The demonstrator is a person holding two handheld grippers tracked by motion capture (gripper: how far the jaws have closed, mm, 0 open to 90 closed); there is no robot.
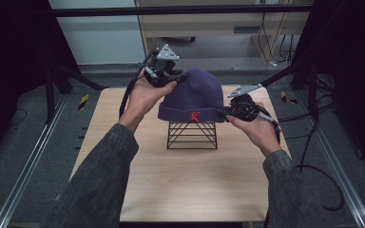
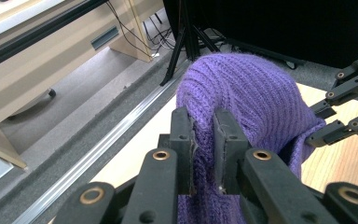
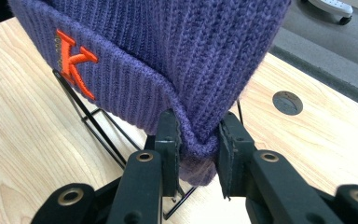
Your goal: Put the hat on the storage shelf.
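High view: left tool point(image 1: 177, 76) and right tool point(image 1: 229, 112) both clamp the purple ribbed knit beanie point(image 1: 195, 95), apparently steadying it over the black wire stand point(image 1: 192, 135).

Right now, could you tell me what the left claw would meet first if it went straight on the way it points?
The purple beanie: the left claw is already shut on its knit, and the beanie's crown lies directly ahead.

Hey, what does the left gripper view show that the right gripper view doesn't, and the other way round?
Left gripper view: the left gripper pinching the beanie's crown, and the grey floor. Right gripper view: the right gripper clamping the cuff, the red K, the black wire stand and a round table hole. Both: the purple beanie and the wooden table.
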